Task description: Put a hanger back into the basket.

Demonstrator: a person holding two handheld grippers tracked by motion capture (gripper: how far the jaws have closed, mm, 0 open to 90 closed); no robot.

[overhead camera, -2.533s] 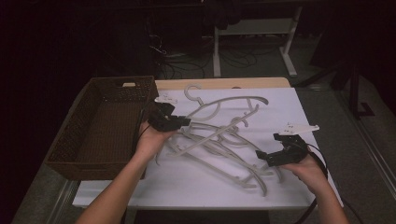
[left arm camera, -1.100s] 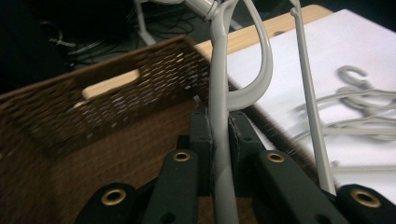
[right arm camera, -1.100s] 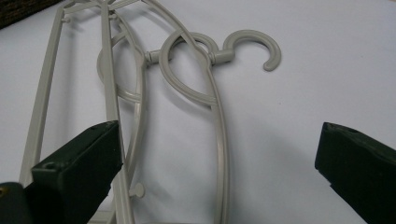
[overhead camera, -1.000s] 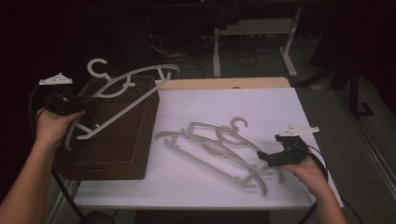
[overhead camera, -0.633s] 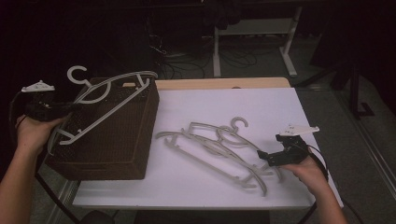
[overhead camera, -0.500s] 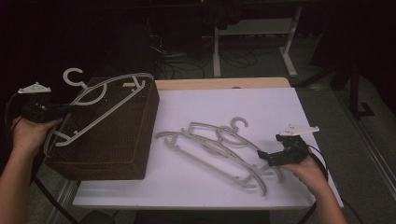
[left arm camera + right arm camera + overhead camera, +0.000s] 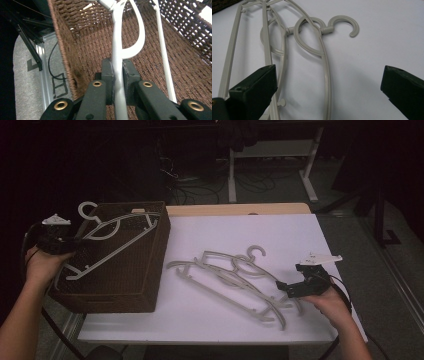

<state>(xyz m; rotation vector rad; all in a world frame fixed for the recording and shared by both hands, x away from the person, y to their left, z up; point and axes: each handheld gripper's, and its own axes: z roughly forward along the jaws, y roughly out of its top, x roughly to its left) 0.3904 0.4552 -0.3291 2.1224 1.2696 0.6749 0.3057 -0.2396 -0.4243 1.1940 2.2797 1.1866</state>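
hanger hook cropped, basket floor half-hidden

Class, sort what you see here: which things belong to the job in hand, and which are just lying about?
Job:
- held hanger, clamped in the left hand-held gripper
- wicker basket
- hangers on the table
- right hand-held gripper, open

Lying about:
- white desk frame
- floor cables
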